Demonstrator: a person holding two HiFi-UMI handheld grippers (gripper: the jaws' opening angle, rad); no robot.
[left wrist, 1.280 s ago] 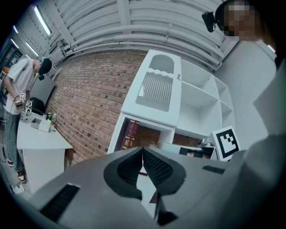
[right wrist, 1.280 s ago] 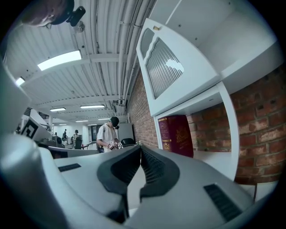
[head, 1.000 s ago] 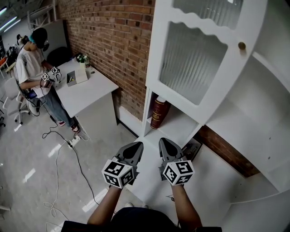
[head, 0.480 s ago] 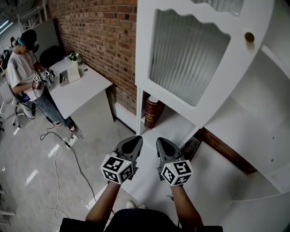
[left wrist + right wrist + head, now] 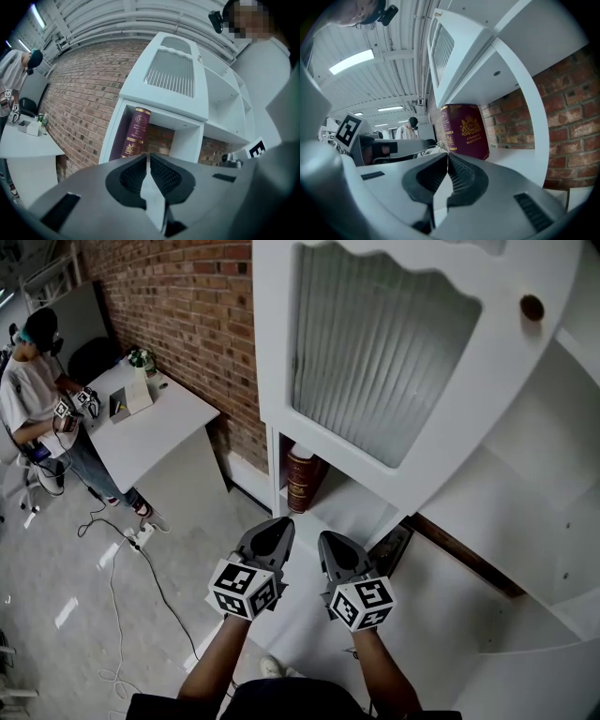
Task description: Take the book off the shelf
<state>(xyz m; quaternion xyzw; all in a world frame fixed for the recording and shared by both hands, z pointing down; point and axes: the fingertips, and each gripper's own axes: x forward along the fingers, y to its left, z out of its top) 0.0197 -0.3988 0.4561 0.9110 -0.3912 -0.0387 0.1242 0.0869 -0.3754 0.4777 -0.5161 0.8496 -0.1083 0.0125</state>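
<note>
Book (image 5: 302, 479) is in the lower open bay of the white shelf unit (image 5: 361, 504), at the far left end beside the bay's side wall; can't say for sure it touches the wall, as the wide-angle lens bends things there. Maroon with gold print, standing on its bottom edge, long axis vertical, roughly upright. Spine faces out of the bay toward both grippers, and the crested cover faces right along the shelf board, as the right gripper view shows. Ribbed-glass door (image 5: 375, 352) sits directly above the bay, with bare brick wall (image 5: 178, 306) to the left of the unit. Left gripper (image 5: 277, 526) and right gripper (image 5: 330, 540) are side by side in front of the bay, short of the book, both pointing level at it. Both have their jaws pressed together with nothing between them. Another person (image 5: 37, 381) stands at a white desk (image 5: 159, 427) well off to the left.
</note>
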